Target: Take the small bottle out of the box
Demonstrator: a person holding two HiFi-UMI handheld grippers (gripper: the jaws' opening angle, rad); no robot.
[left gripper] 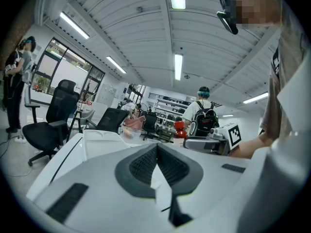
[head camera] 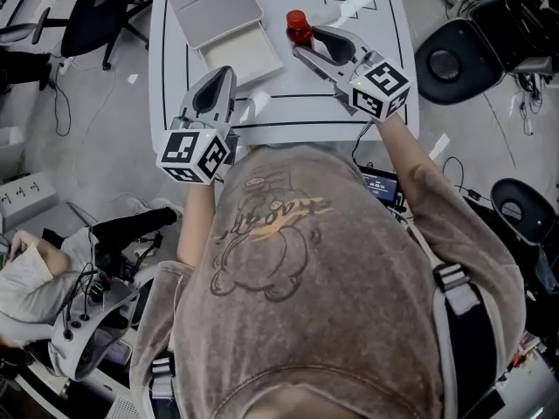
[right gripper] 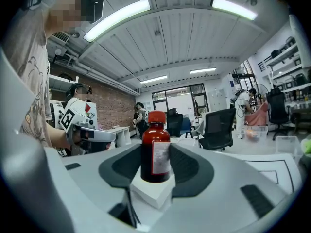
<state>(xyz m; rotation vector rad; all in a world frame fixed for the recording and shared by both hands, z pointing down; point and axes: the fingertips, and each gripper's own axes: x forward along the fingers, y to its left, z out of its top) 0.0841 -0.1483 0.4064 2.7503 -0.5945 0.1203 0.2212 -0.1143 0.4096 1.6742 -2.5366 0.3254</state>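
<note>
The small dark-red bottle (head camera: 299, 26) with a red cap stands upright between the jaws of my right gripper (head camera: 301, 38), over the white table and to the right of the box. In the right gripper view the bottle (right gripper: 155, 149) shows a white label, and both pads of the right gripper (right gripper: 155, 166) press its sides. The white box (head camera: 238, 52) lies open at the table's far left, its lid (head camera: 214, 5) behind it; its inside looks bare. My left gripper (head camera: 222, 77) rests near the table's front edge, jaws together and holding nothing; its own view shows the left gripper (left gripper: 156, 152) shut.
The white table (head camera: 288, 112) carries black marked lines. Office chairs (head camera: 96, 16) stand on the floor at the left and right (head camera: 458, 59). Cables and equipment lie round the person. Other people stand far back in the room (left gripper: 203, 115).
</note>
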